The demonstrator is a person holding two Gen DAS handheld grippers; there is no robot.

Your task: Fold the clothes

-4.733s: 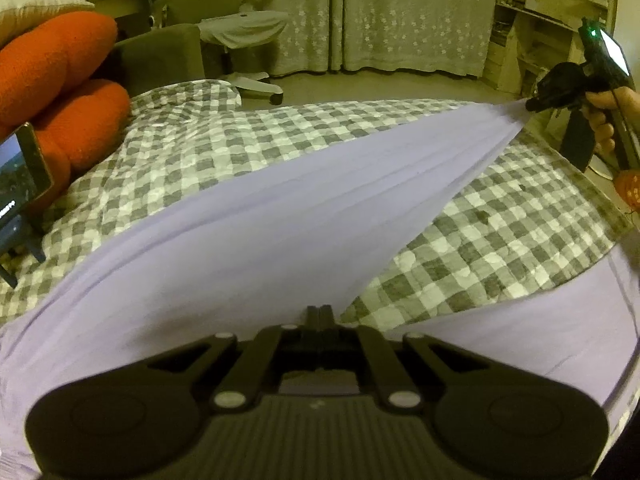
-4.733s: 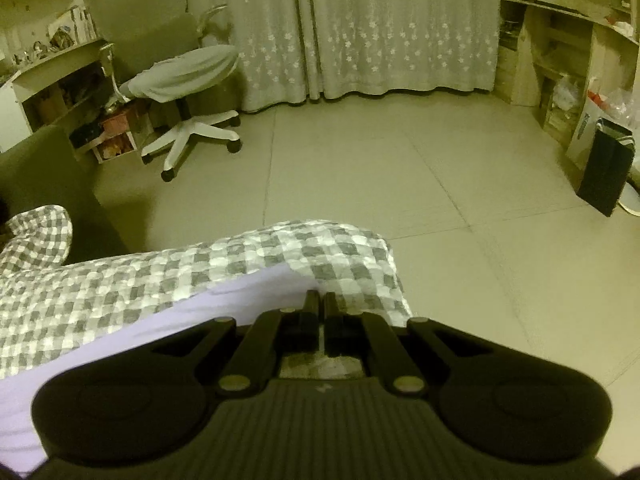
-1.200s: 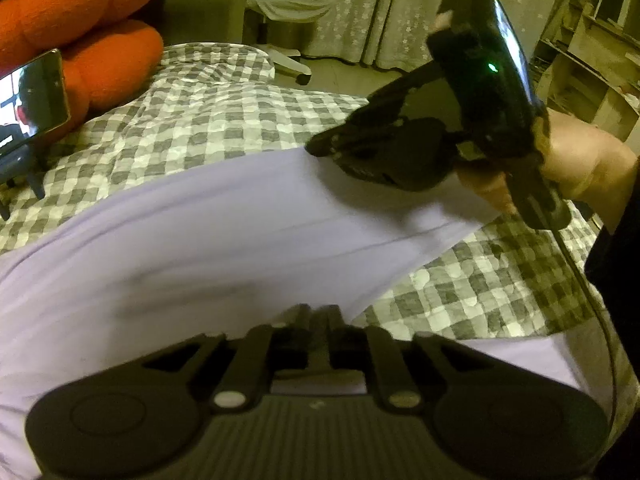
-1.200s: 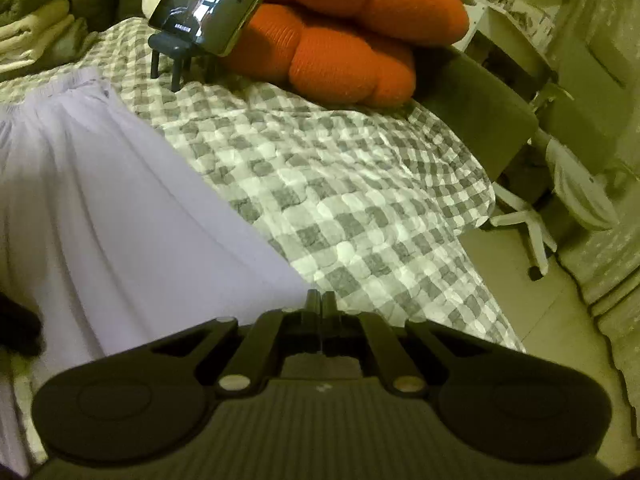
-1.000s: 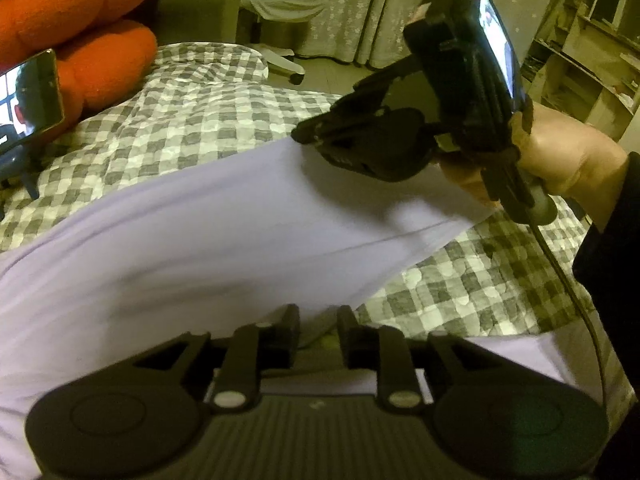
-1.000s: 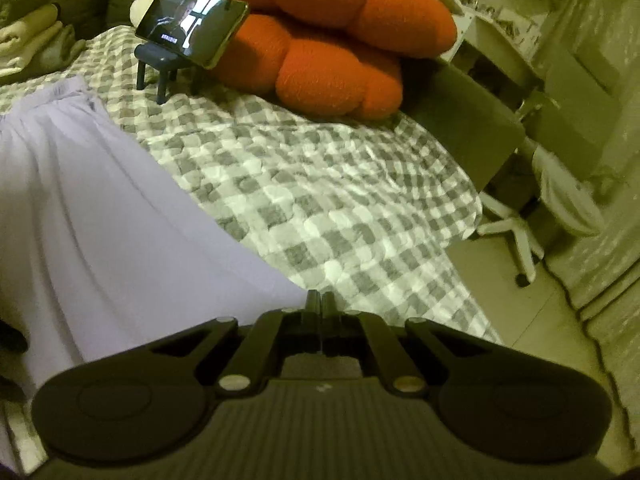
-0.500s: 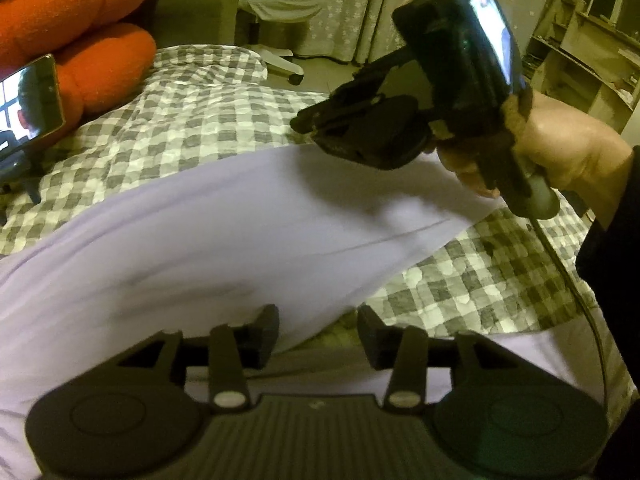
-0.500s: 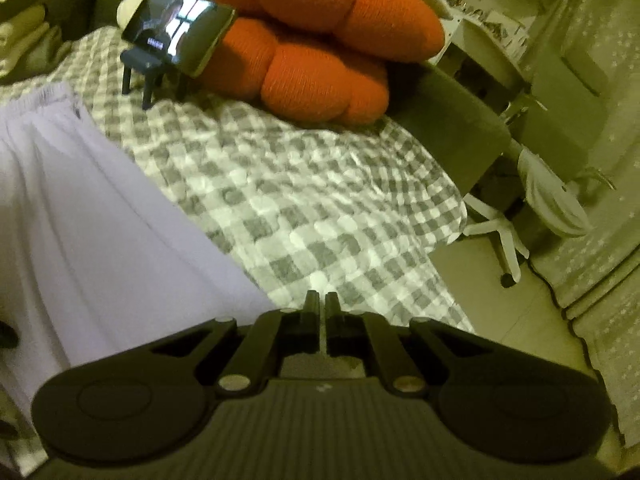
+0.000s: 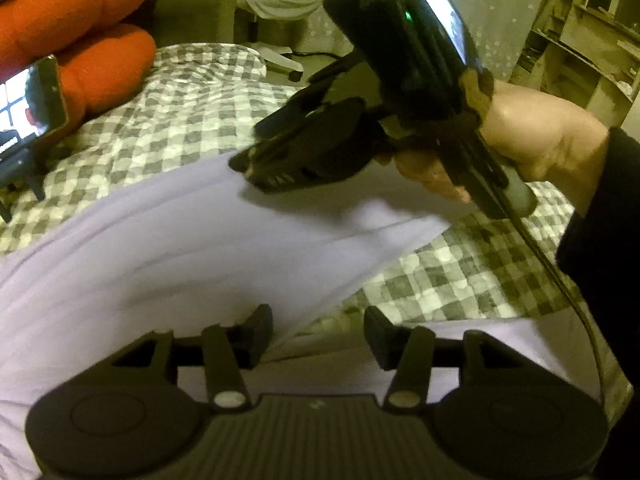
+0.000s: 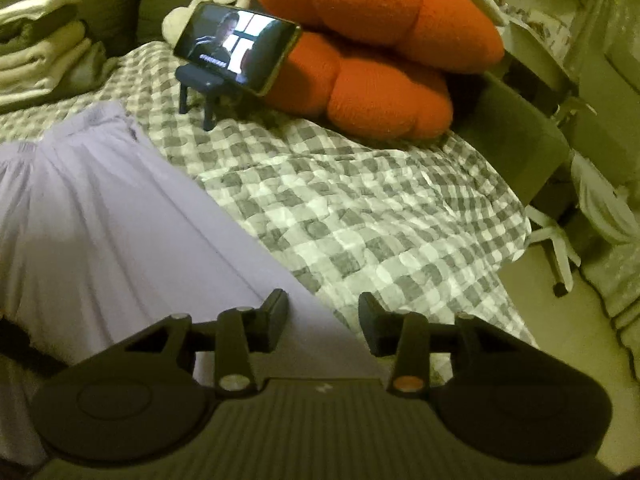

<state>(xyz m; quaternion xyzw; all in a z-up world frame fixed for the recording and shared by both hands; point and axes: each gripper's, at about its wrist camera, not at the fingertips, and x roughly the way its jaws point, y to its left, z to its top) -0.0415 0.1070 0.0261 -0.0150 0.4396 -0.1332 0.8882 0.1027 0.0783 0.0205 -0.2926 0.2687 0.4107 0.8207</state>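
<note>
A lavender garment (image 9: 168, 248) lies folded over on the checked bedspread (image 10: 360, 208); its gathered waistband (image 10: 80, 124) shows at the far left in the right wrist view. My left gripper (image 9: 318, 332) is open just above the garment's folded edge, nothing between its fingers. My right gripper (image 10: 324, 320) is open too, over the garment's corner where it meets the bedspread. In the left wrist view the right gripper (image 9: 248, 166) hovers low over the upper fabric layer, held by a hand (image 9: 540, 140).
A phone on a small stand (image 10: 236, 48) plays video beside orange cushions (image 10: 380, 60). Folded towels (image 10: 40, 52) are stacked at the far left. Past the bed's edge stand an office chair (image 10: 560, 240) and shelves (image 9: 580, 52).
The left gripper opened about a second ago and has widened; the right gripper has just opened. Both let go of the lavender garment, which has settled onto the bed.
</note>
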